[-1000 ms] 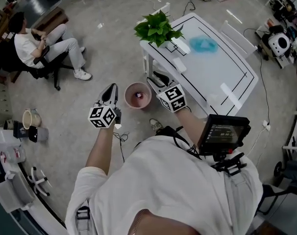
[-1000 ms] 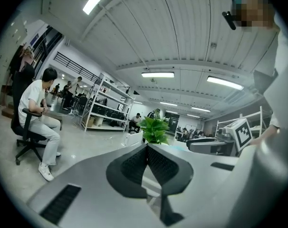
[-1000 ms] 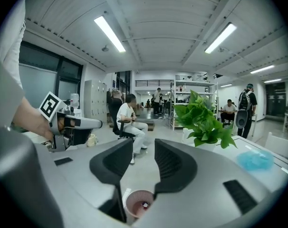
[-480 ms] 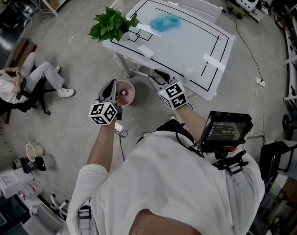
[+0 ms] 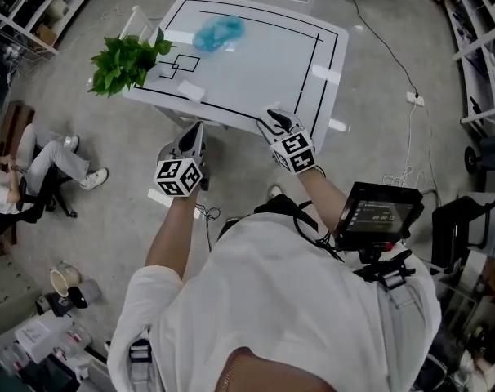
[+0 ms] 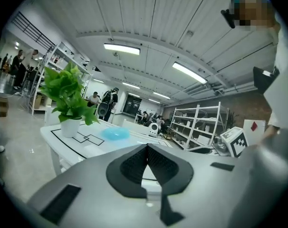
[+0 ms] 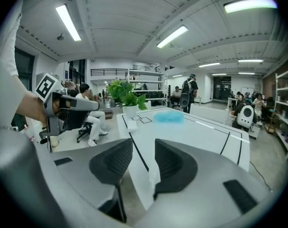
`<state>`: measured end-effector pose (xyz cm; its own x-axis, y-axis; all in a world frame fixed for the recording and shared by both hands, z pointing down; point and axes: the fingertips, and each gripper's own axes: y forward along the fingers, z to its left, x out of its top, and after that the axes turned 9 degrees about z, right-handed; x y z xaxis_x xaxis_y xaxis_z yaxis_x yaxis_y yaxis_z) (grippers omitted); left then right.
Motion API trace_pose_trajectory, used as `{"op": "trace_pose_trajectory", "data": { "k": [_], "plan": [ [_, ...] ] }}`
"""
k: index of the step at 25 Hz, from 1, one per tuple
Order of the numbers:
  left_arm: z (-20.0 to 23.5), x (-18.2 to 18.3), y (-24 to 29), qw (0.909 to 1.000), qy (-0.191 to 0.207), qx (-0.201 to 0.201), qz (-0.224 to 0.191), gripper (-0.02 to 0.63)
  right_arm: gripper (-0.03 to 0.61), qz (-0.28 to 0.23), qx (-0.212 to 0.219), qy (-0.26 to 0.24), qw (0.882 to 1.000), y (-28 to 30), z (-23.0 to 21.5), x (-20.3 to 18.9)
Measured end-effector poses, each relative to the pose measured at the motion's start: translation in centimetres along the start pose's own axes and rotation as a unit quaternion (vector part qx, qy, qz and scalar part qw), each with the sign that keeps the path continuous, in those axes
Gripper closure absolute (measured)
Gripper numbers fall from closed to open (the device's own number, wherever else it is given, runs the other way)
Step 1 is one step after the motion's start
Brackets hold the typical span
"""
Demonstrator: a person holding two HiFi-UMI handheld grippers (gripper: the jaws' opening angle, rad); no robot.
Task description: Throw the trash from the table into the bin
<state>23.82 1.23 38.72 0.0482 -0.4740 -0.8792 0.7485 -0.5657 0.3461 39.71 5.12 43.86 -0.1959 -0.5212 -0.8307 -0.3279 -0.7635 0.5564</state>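
This is a large open lab or workshop hall. It has a grey polished concrete floor (image 5: 109, 211), white metal shelving racks (image 6: 198, 125), long ceiling strip lights (image 6: 121, 48), a white rectangular table marked with black lines (image 5: 264, 64) and a person seated on a black office chair (image 7: 88, 106).

No legible txt; monitor (image 5: 378, 216) readout too small
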Motion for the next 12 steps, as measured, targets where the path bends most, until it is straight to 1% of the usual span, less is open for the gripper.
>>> {"op": "trace_pose_trajectory", "data": {
  "k": [5, 9, 10, 12],
  "plan": [
    [-2.7, -0.8, 4.1, 0.9996, 0.006, -0.013, 0.026, 0.609, 0.426, 0.025, -0.005, 0.006, 1.0, 0.2, -3.7, -2.5],
    [-3.2, -2.0, 6.2, 0.9989, 0.002, -0.01, 0.046, 0.609, 0.425, 0.054, 0.016, -0.014, 0.998, 1.9, -4.5, -4.1],
    [-3.2, -2.3, 6.5, 0.9987, 0.001, -0.008, 0.051, 0.609, 0.415, 0.06, 0.024, -0.02, 0.998, 2.4, -4.5, -4.5],
    [-3.0, -2.9, 7.1, 0.9982, -0.003, -0.003, 0.06, 0.609, 0.344, 0.078, 0.04, -0.033, 0.996, 3.5, -4.3, -5.1]
  ]
}}
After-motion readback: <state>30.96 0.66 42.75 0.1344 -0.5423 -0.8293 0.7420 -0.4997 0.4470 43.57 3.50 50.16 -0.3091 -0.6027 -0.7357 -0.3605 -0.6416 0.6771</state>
